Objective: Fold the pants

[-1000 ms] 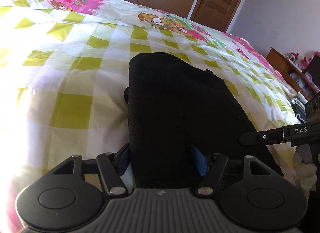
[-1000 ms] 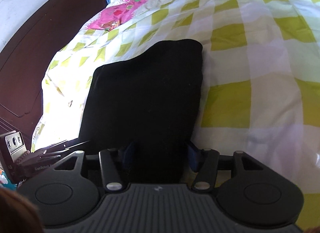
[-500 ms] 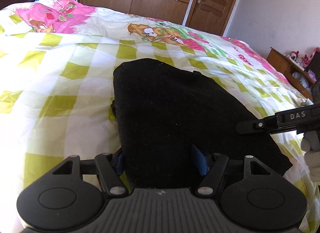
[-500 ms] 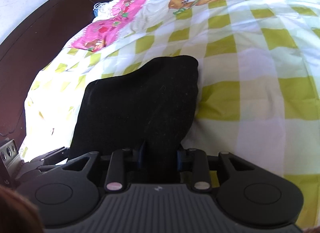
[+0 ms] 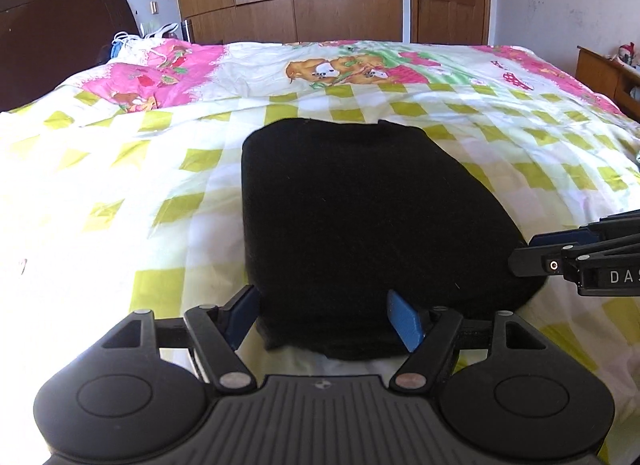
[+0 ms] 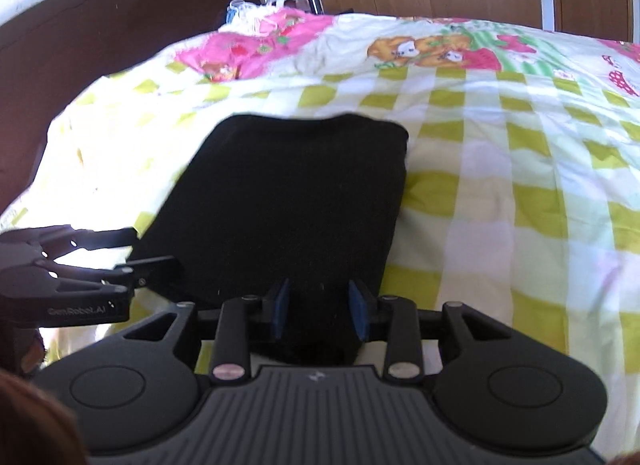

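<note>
Black folded pants (image 5: 360, 217) lie mid-bedspread (image 5: 120, 193), near edge at six o'clock between both grippers: left gripper (image 5: 324, 317) opening wide without pressing, right gripper (image 6: 319, 309) opening around a bunched fold, which may drag and unfold if lifted.

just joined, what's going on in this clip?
A person with a handheld gripper in each hand is folding black pants on a bed with a yellow-checked cover. The pants already lie as a compact folded stack. The left gripper straddles the stack's near edge, jaws wide and opening, pads not pressing the cloth. The right gripper has the near edge of the cloth bunched between its pads; its jaws are opening slightly.
</note>
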